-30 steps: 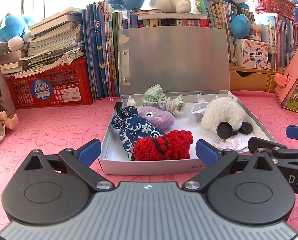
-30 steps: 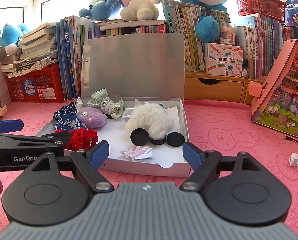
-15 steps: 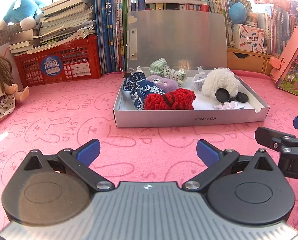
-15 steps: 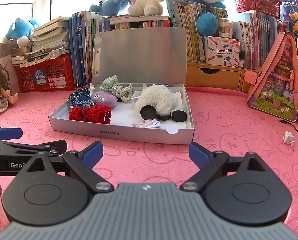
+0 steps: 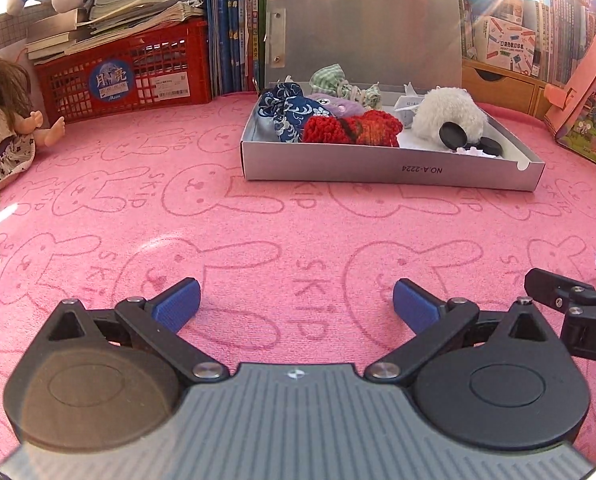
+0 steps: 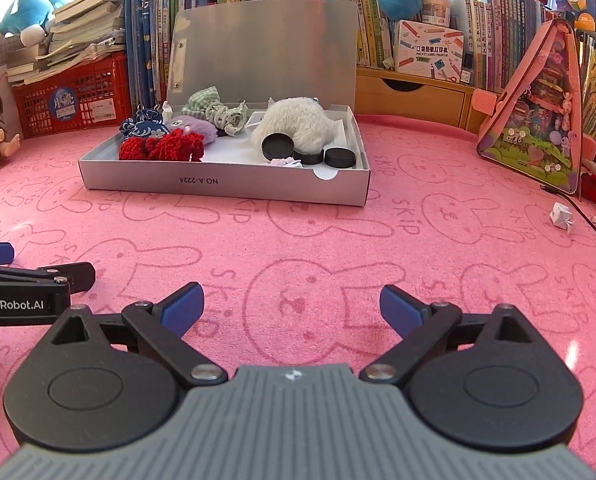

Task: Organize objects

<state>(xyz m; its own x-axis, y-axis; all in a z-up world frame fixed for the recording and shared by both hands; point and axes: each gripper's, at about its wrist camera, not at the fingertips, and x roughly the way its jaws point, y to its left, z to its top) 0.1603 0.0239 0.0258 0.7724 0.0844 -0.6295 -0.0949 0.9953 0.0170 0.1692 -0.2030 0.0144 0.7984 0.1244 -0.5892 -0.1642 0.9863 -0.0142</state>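
Note:
A silver box (image 5: 377, 168) (image 6: 218, 184) with its lid standing open sits on the pink mat. Inside lie a blue patterned pouch (image 5: 286, 110), a red knitted piece (image 5: 349, 128) (image 6: 158, 148), a purple plush (image 6: 190, 125), a green checked cloth (image 6: 214, 110), a white fluffy toy (image 5: 449, 114) (image 6: 298, 122) and black discs (image 6: 339, 157). My left gripper (image 5: 296, 306) is open and empty, well in front of the box. My right gripper (image 6: 292, 306) is open and empty too, beside the left one.
A doll (image 5: 2, 108) sits at the far left by a red crate (image 5: 126, 76) of books. Bookshelves and plush toys line the back. A pink triangular toy house (image 6: 537, 112) stands right, with paper scraps (image 6: 561, 214) and a cable near it.
Both grippers have pulled back from the box and dropped lower toward the mat; the box now looks farther away. Both stay open and empty.

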